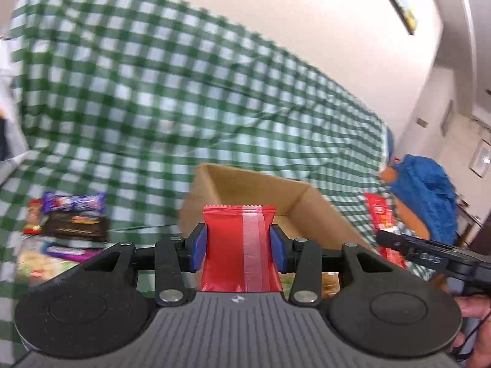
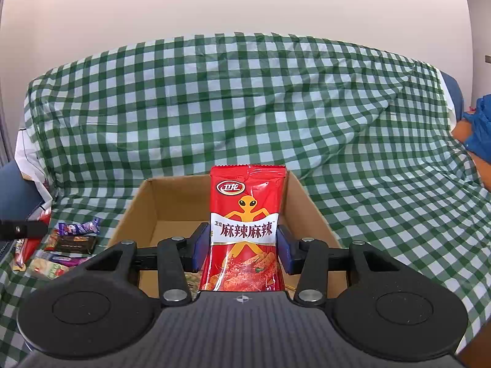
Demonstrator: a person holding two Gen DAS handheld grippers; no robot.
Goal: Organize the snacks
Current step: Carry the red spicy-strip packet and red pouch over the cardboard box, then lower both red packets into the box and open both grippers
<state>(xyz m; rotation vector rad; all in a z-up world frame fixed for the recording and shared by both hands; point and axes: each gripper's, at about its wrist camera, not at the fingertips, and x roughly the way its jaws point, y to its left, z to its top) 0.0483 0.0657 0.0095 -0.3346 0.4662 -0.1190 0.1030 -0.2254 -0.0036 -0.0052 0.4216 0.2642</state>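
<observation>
red snack packet [image 2: 244,233] marked 卫龙 and 麻辣麻辣, other wrappers unreadable

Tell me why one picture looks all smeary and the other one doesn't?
In the left wrist view the checked cloth and the snack pile are smeared by motion blur, while the red packet in the left gripper stays sharp; in the right wrist view the cloth, cardboard box and printed packet look crisp, only curved by the fisheye lens.

In the left wrist view the checked cloth [image 1: 184,92] and the loose snacks [image 1: 67,220] are smeared by motion blur. The red packet [image 2: 244,230] hides part of the cardboard box [image 2: 165,202] floor, and its lower end is cut off by the tool's body.
</observation>
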